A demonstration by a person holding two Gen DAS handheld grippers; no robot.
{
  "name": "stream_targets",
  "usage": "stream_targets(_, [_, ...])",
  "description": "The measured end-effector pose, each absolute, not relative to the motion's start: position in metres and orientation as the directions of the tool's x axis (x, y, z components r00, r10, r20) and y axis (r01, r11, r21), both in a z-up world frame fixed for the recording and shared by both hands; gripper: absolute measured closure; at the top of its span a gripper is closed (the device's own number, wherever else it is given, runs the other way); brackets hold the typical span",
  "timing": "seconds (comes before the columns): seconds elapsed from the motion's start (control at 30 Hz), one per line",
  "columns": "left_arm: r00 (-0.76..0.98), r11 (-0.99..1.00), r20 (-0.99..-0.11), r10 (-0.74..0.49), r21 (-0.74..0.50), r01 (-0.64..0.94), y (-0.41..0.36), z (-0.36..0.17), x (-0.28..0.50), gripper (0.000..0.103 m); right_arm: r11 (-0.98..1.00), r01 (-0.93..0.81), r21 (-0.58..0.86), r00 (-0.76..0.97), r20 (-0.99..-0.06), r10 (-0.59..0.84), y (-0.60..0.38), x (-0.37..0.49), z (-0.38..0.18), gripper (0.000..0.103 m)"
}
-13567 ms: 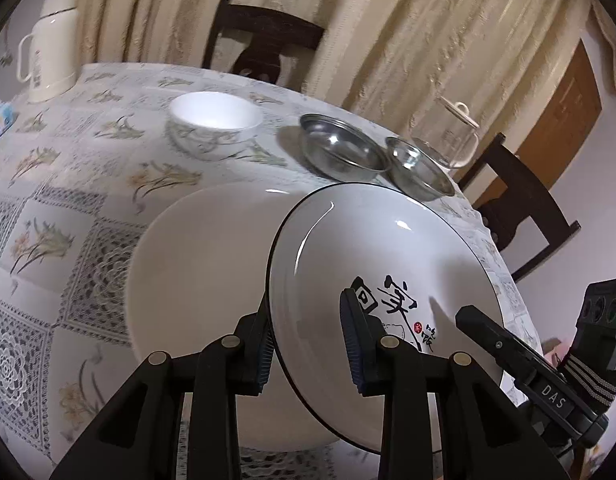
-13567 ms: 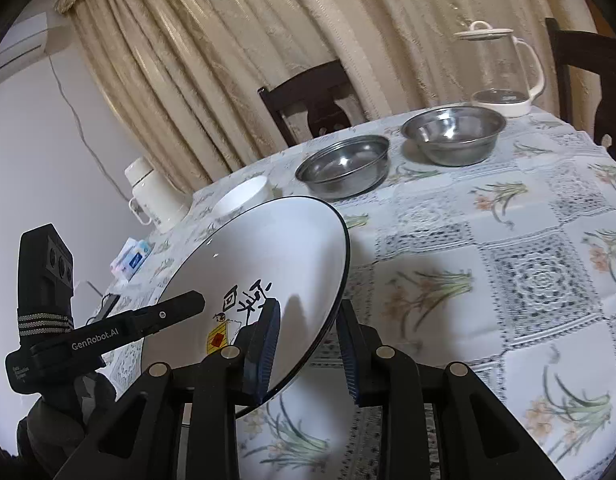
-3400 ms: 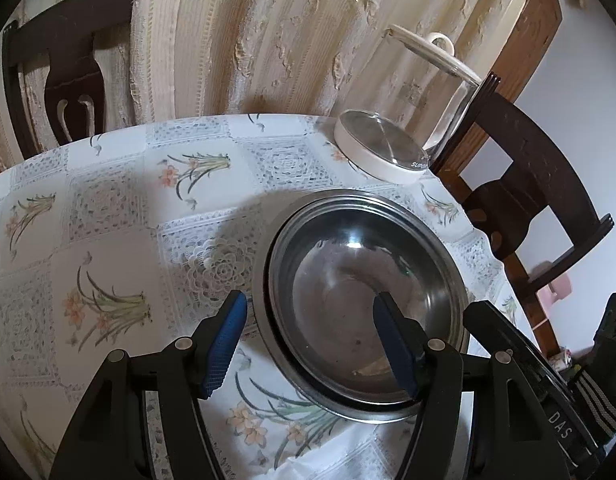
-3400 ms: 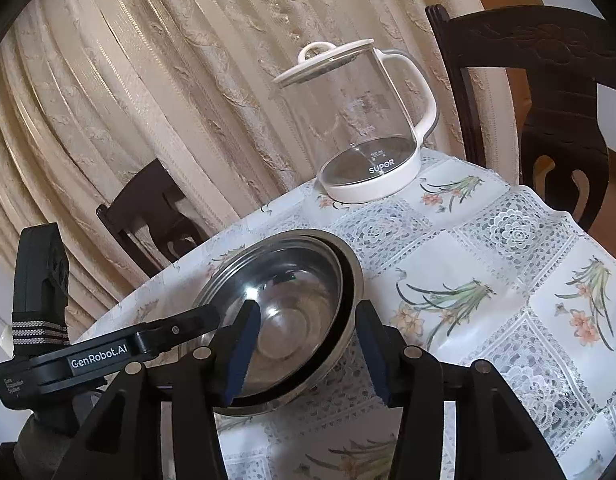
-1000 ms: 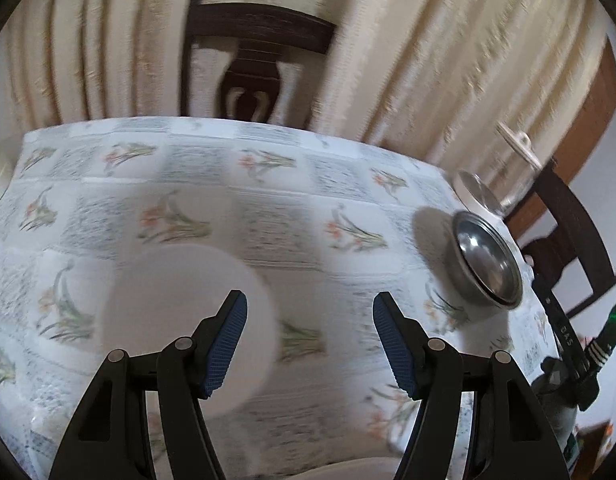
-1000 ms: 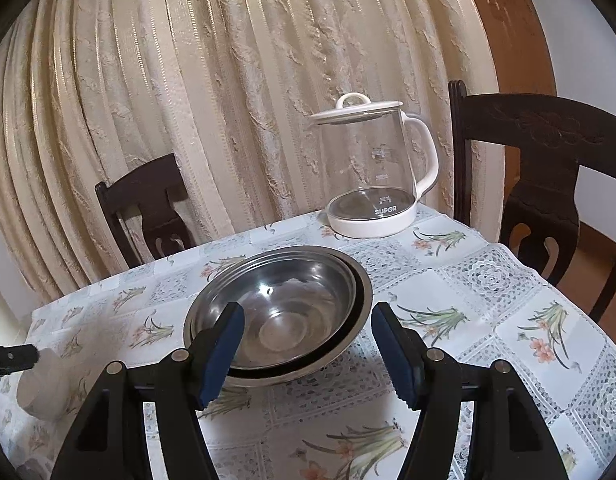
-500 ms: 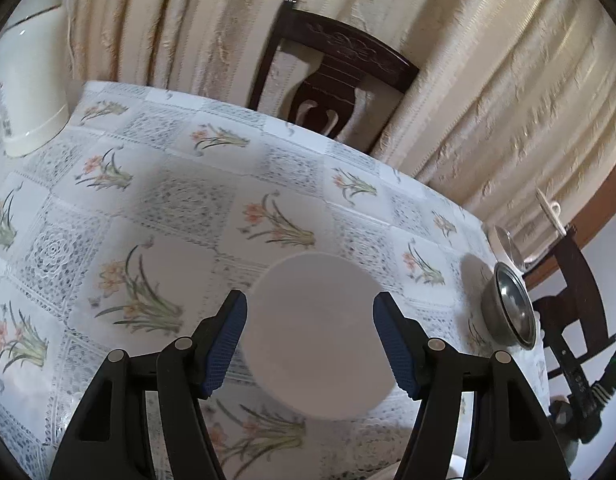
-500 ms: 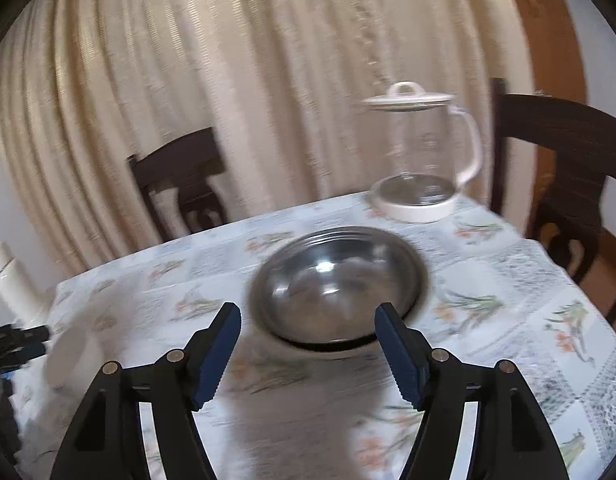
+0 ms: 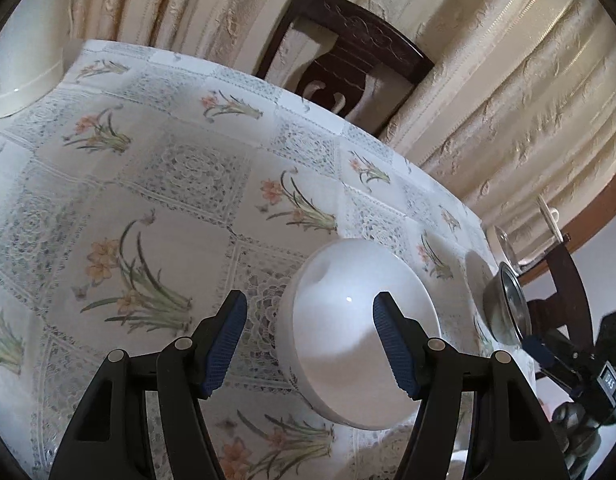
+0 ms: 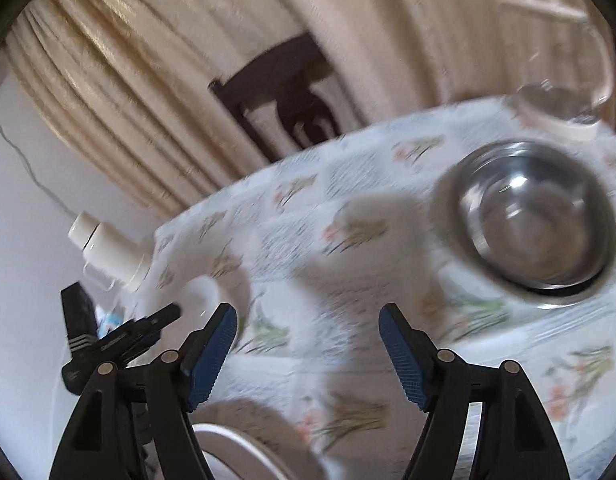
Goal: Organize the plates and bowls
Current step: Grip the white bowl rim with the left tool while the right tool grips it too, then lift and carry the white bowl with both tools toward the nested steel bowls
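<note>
The left gripper (image 9: 310,338) stands apart around the white bowl's (image 9: 358,332) near rim, pads clear of it, on the table (image 9: 180,184). Only the right wrist view (blurred) shows the steel bowls (image 10: 536,224) near the far edge; the right gripper (image 10: 308,354) is opening, empty.

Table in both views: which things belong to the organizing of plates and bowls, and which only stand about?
Job: white bowl; nested steel bowls; plate rim.
Standing about: glass kettle; white thermos; chair; curtain.
</note>
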State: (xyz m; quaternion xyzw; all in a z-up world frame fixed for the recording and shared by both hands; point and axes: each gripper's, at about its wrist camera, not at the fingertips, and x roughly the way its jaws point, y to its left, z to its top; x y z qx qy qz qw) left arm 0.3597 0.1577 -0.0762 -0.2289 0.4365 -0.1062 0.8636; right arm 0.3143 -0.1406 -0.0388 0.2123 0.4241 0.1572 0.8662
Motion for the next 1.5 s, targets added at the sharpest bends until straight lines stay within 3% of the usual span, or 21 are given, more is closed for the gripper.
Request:
stream_targets(0.4, [0.553,0.831,-0.685,-0.474,-0.555,0.025,0.153,-0.092,0.366,0.042,0.819,-0.188,0.542,0.414,-0.713,0.566,-0.078,0.344,-0.052,0.026])
stream_targets(0.77, [0.539,0.816,-0.673,-0.506,-0.576,0.046,0.155,-0.102,0.365,0.054,0.817,-0.185,0.546,0.351,-0.74,0.574,-0.051,0.36,-0.063,0.027])
stream_targets(0.97, [0.541,0.819,-0.673,-0.504,-0.571,0.053,0.154,-0.103,0.365,0.054,0.823,-0.203,0.531,0.328,-0.755,0.568,-0.038,0.365,-0.065,0.027])
stream_targets(1.33, [0.549,0.821,-0.67,-0.5,-0.568,0.054,0.154,-0.105,0.364,0.054,0.838,-0.224,0.497,0.246,-0.803,0.543,-0.018,0.373,-0.081,0.043])
stream_targets(1.5, [0.558,0.817,-0.662,-0.5,-0.574,0.052,0.154,-0.106,0.364,0.054,0.826,-0.231,0.513,0.209,-0.803,0.558,-0.012,0.373,-0.089,0.062])
